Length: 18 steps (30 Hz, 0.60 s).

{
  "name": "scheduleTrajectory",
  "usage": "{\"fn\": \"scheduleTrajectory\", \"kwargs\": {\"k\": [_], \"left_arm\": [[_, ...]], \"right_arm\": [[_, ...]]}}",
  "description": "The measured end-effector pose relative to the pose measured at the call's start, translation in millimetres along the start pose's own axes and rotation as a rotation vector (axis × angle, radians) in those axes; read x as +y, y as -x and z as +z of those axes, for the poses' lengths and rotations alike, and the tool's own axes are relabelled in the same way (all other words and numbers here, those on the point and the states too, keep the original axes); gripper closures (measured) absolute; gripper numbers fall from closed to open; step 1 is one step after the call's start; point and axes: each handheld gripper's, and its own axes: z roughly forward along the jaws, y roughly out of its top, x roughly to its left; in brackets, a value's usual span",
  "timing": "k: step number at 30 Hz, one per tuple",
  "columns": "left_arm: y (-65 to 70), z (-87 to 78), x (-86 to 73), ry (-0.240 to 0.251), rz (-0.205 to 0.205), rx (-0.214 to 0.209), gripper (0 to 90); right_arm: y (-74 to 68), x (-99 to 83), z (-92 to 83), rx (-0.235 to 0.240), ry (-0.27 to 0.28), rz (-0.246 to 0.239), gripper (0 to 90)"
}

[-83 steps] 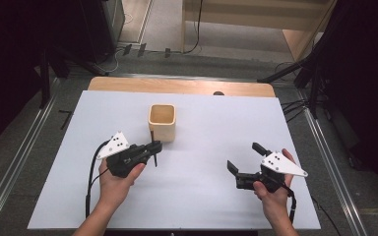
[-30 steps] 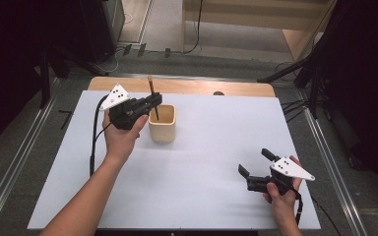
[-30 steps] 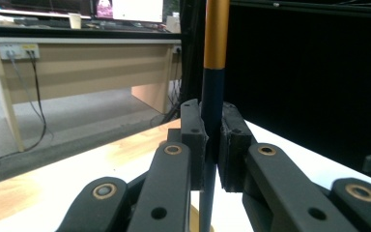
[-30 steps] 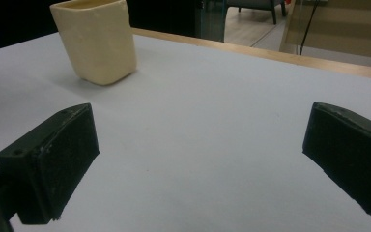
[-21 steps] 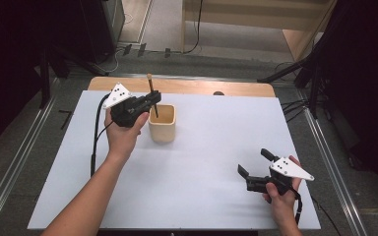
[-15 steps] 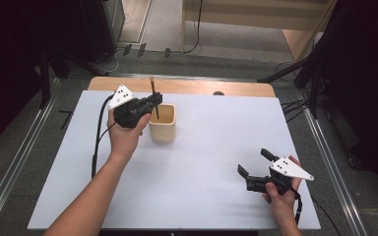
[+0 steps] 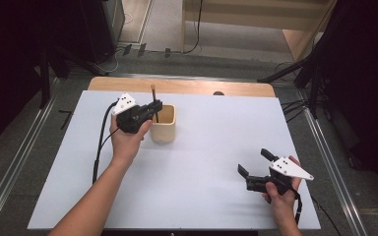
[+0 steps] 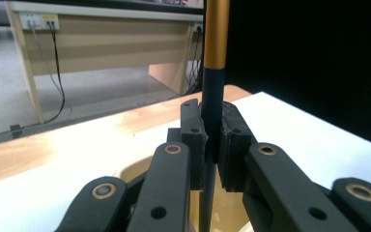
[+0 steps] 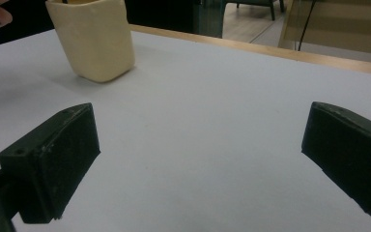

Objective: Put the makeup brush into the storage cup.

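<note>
The left gripper point(image 7: 153, 109) is clamping its two black jaws tight on a thin pen point(image 8: 213, 87), a dark shaft with a gold upper section, and is holding it upright. In the left gripper view the pads point(image 8: 194, 140) are pressing on the dark shaft from both sides, and the shaft is running down between them into the mouth of the cream cup point(image 8: 140, 171) below. In the high view the pen point(image 7: 154, 101) is standing with its top above the gripper and its lower part going into the cup point(image 7: 163, 130), which is sitting on the white table point(image 7: 211, 147) toward the far side, just beside the left hand point(image 7: 127, 140). The right gripper point(image 7: 255, 167) is resting low near the table's near right corner, well apart from the cup, with its jaws standing wide apart and nothing between them; the right gripper view is showing bare tabletop point(image 9: 212, 145) between the two pads point(image 9: 58, 154) and the cup point(image 9: 94, 38) farther off.
</note>
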Motion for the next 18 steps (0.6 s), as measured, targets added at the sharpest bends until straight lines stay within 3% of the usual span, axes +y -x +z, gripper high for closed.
{"fn": "scheduleTrajectory", "kwargs": {"k": [8,11,13,14,15,18], "left_arm": [[-1.9,2.3,-14.0,-0.050,-0.008,0.008,83.8],[-1.9,2.2,-15.8,-0.084,-0.028,-0.035,77.3],[-0.4,-1.8,-13.3,-0.068,-0.036,-0.067,54.2],[1.0,-4.9,-10.6,-0.055,-0.042,-0.073,25.8],[1.3,-7.0,-8.9,-0.052,-0.044,-0.078,25.8],[2.0,-15.9,-4.8,-0.046,-0.041,-0.097,2.2]], "right_arm": [[0.3,-0.4,0.4,-0.001,-0.002,-0.001,0.3],[0.4,-0.7,0.7,-0.003,-0.005,0.004,0.4],[0.6,-0.6,0.5,-0.004,-0.004,0.004,0.4],[0.6,-0.5,-0.1,-0.005,-0.003,0.007,0.4],[0.6,-0.5,-0.1,-0.005,-0.003,0.007,0.4],[0.9,-0.5,-0.4,-0.007,-0.001,0.006,0.4]]}}
